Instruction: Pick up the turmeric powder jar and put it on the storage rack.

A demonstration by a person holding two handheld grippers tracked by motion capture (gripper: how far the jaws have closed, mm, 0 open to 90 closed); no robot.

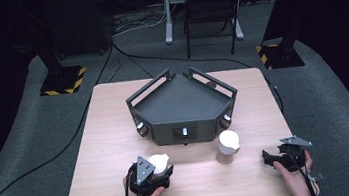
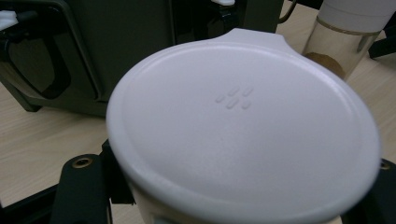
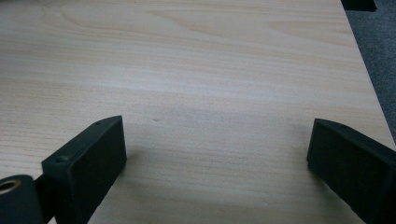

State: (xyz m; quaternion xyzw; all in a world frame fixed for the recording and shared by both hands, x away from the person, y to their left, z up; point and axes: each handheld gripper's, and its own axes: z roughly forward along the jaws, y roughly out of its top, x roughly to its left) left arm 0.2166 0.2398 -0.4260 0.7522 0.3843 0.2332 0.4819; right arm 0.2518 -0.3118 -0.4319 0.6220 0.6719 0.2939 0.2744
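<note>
A jar with a white lid (image 1: 159,163) stands near the table's front left, and my left gripper (image 1: 154,175) is shut on it below the lid. In the left gripper view the round lid (image 2: 243,126) hides the jar's body and most of the black fingers (image 2: 79,186). A second white-lidded clear jar (image 1: 228,147) with brown contents stands right of centre, seen again at the upper right (image 2: 345,42). My right gripper (image 1: 270,159) rests open near the front right edge, with bare wood between its fingertips (image 3: 215,158).
A dark five-sided tray with raised rails (image 1: 181,102) takes up the table's middle and back; its front wall (image 2: 116,37) is just beyond the held jar. The table's right edge (image 3: 369,70) lies close to the right gripper. Cables, stand bases and a chair are on the floor behind.
</note>
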